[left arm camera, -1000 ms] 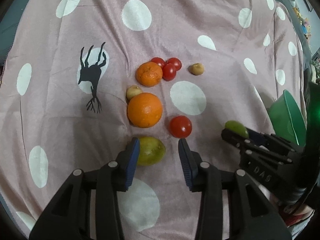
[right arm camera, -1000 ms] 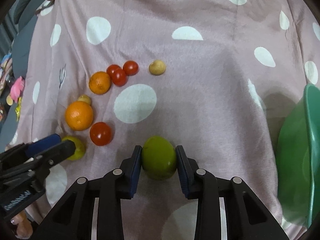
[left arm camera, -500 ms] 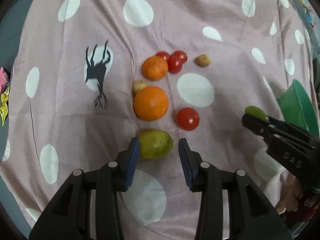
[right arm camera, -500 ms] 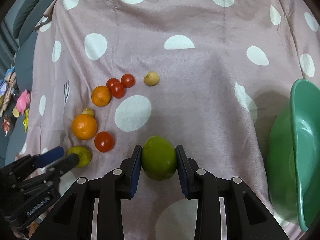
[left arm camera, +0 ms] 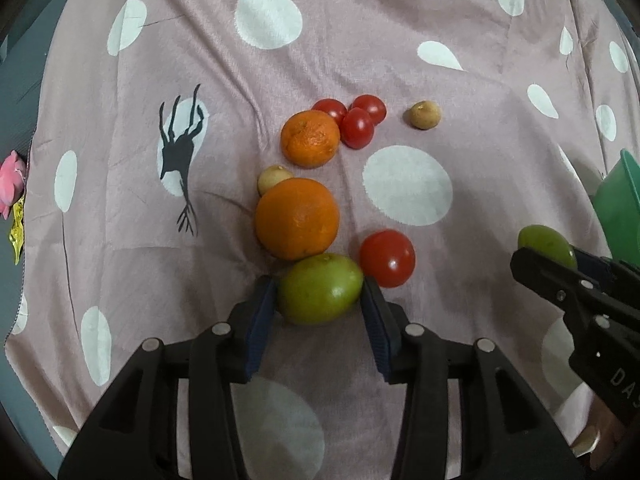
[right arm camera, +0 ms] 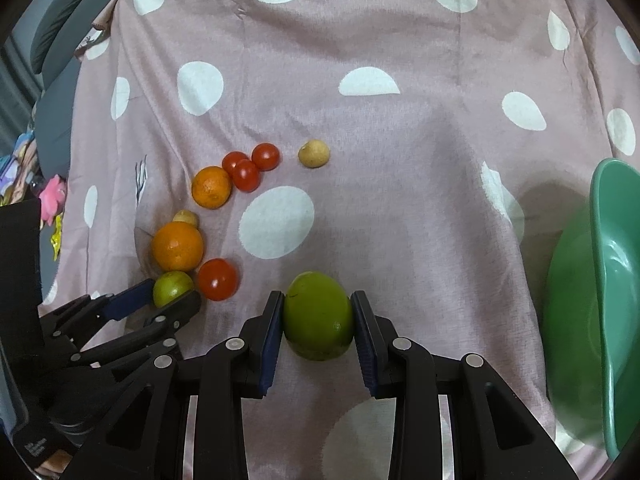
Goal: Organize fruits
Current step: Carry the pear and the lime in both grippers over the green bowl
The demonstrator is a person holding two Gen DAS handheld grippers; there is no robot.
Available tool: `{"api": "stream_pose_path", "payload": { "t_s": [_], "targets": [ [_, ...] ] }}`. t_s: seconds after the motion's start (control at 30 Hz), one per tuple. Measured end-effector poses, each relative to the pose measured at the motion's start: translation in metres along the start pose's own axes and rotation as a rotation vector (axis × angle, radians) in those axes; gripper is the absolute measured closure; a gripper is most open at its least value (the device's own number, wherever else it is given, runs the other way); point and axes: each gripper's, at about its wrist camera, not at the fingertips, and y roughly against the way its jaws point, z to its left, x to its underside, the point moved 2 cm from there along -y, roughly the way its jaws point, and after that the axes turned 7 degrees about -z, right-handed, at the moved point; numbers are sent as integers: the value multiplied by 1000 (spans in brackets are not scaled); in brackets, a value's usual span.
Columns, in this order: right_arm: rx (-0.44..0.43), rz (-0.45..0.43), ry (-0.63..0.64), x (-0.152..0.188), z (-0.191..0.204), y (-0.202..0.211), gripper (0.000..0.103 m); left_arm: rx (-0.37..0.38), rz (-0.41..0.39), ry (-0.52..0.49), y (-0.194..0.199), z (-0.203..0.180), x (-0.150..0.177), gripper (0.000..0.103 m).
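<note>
My right gripper [right arm camera: 318, 316] is shut on a green fruit [right arm camera: 319, 314] and holds it above the cloth; it also shows at the right of the left wrist view [left arm camera: 546, 244]. My left gripper [left arm camera: 320, 292] has its jaws around a second green fruit [left arm camera: 320, 288] that lies on the cloth; the pads look close to touching it. Just beyond lie a large orange [left arm camera: 297, 218], a red tomato [left arm camera: 387, 258], a smaller orange [left arm camera: 310, 138], three small tomatoes [left arm camera: 357, 127] and two small tan fruits [left arm camera: 425, 114]. A green bowl [right arm camera: 612, 280] stands at the right.
A mauve cloth with white dots [right arm camera: 400, 120] covers the surface. A black deer print [left arm camera: 180, 148] is left of the fruit. Pink and yellow items [left arm camera: 10, 184] lie off the cloth's left edge. Grey cushions [right arm camera: 60, 20] are at the back left.
My left gripper has moved forward so the second green fruit now sits between its jaws. My right gripper has lifted its green fruit and pulled back a little.
</note>
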Motion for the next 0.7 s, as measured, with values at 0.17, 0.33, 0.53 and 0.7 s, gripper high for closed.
{"api": "stream_pose_path", "payload": {
  "t_s": [0.17, 0.33, 0.53, 0.7],
  "targets": [
    [7, 0, 5, 1, 1, -1, 68, 24, -26, 12, 7, -1, 1, 63],
    [11, -30, -5, 0, -4, 8, 68, 47, -108, 0, 40, -7, -1, 63],
    [38, -154, -47, -11, -22, 48, 68, 116, -207, -24, 90, -28, -5, 63],
    [107, -241, -123, -11, -56, 79, 68, 172, -274, -69, 110, -69, -21, 63]
  ]
}}
